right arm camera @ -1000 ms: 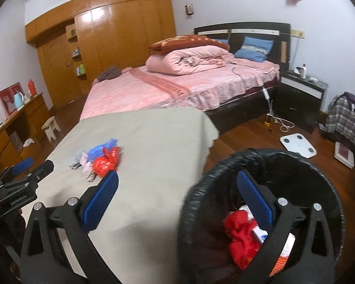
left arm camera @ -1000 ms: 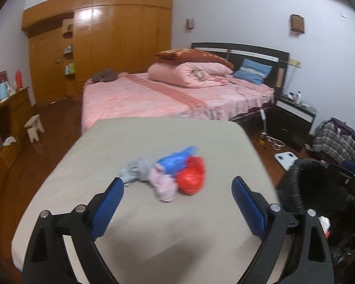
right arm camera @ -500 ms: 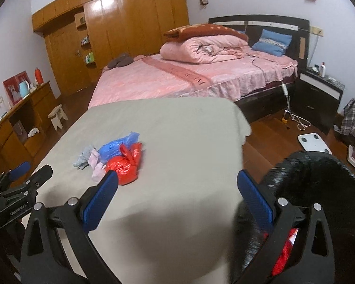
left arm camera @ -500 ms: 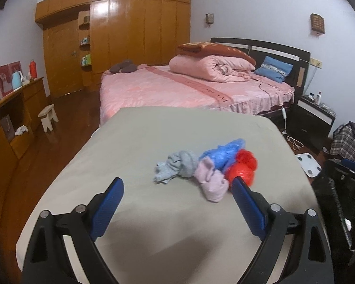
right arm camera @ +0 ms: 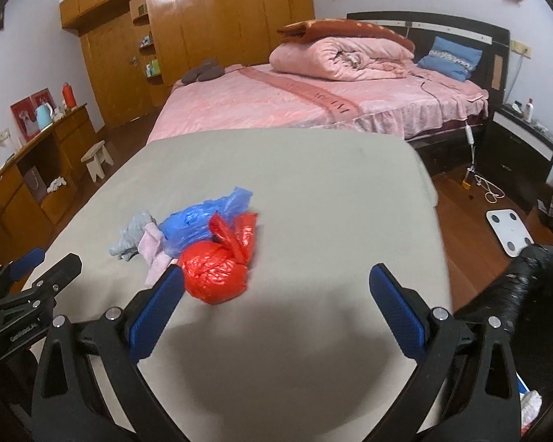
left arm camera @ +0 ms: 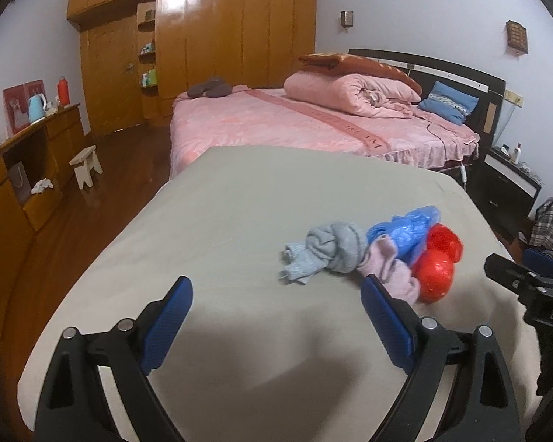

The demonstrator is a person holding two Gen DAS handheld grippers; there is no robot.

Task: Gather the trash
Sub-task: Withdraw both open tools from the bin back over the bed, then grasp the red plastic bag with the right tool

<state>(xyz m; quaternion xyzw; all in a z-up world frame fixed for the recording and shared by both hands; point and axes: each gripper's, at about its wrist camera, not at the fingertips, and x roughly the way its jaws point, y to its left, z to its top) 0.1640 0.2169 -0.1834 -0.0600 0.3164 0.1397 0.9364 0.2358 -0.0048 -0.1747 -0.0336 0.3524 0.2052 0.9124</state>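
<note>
On smooth beige table (right arm camera: 313,191), crinkly knotted red bag (right arm camera: 217,270), blue bag (right arm camera: 199,221), both tools (left arm camera: 276,302) (right arm camera: 276,291) spread wide, empty.

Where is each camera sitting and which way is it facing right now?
Left wrist: on the left gripper, open, facing the grey table and pink bed; the right gripper's tip shows at right.
Right wrist: on the right gripper, open, facing the same table, black bin at right; the left gripper shows at lower left.
Shared: red bag, blue bag, grey sock.
</note>
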